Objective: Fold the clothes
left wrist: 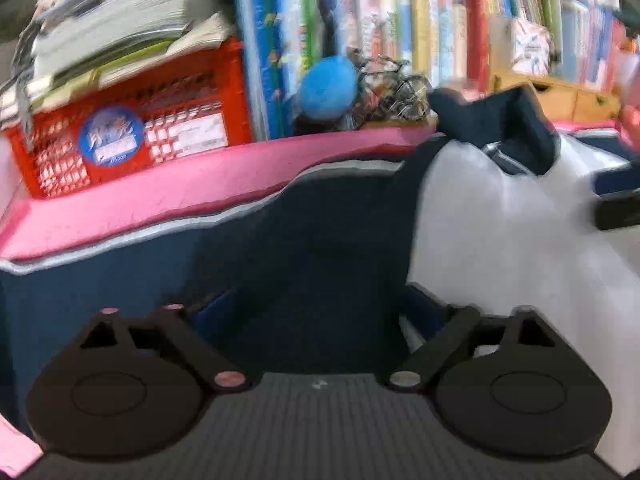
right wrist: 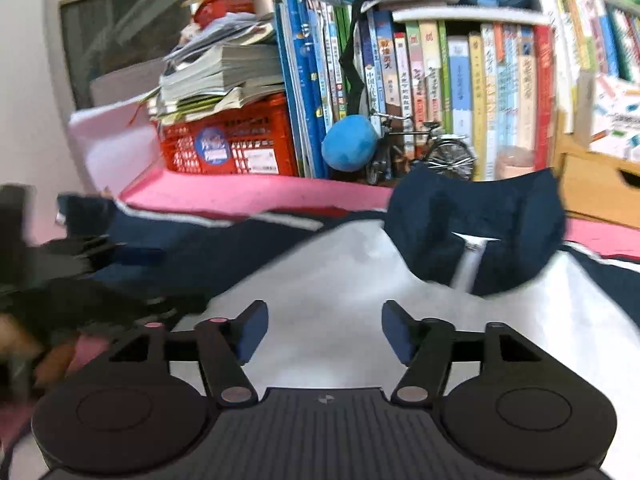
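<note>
A navy and white jacket lies spread on the pink table; its navy sleeve part (left wrist: 280, 248) fills the left wrist view and its white body (right wrist: 340, 272) fills the right wrist view, with the navy collar (right wrist: 476, 232) and zipper standing up at the far side. My left gripper (left wrist: 316, 316) is open, its blue pads low over the navy cloth. My right gripper (right wrist: 324, 332) is open and empty over the white panel. The left gripper also shows blurred at the left of the right wrist view (right wrist: 80, 264).
The pink table (left wrist: 160, 192) ends at a wall of clutter: a red crate (right wrist: 236, 144) under stacked papers, upright books (right wrist: 460, 80), a blue plush ball (right wrist: 348, 144), a small model bicycle (right wrist: 432, 148) and a wooden box (right wrist: 600, 184) at the right.
</note>
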The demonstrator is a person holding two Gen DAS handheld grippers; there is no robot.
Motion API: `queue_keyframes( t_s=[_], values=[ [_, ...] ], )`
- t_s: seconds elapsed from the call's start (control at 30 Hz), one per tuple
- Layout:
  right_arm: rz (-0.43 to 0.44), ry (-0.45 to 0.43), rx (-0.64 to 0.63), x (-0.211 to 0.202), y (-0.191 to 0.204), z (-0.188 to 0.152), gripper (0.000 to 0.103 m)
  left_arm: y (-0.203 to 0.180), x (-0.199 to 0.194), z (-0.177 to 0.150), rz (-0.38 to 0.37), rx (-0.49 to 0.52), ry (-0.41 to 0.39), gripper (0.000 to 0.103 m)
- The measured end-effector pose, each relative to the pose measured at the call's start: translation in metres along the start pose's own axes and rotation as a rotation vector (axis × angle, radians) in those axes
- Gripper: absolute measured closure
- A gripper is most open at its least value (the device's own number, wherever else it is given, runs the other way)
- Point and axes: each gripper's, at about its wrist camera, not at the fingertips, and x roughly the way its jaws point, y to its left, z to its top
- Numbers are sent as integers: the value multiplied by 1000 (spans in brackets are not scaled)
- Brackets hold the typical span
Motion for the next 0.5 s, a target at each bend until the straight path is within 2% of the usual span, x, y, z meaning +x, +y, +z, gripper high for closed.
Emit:
queue_keyframes(
  t_s=[0.03,0.1,0.17,0.27,0.33,0.37,0.4,0.43,0.5],
  values=[
    [-23,-5,-3,-13,-7,-5,31,10,1,-1,18,-18,12,0],
    [-82,-19,-2,-41,-25,-18,26,27,1,-4,87,-13,7,0],
    [-167,-21,17,-60,-50,-31,26,43,-1,-5,169,-1,8,0],
    [-367,40,109,-72,-102,-52,26,63,0,-2,343,21,5,0],
    [-525,85,189,-79,-143,-68,25,72,1,2,442,14,31,0],
    [-584,81,252,-89,-164,-74,25,75,0,5,492,7,45,0],
    [-630,65,329,-101,-183,-78,26,75,-2,7,550,6,56,10],
    [-662,30,385,-116,-196,-82,26,73,-6,10,581,4,52,17],
    [-715,-58,469,-147,-218,-89,26,64,-21,17,553,-23,8,17]
  ],
)
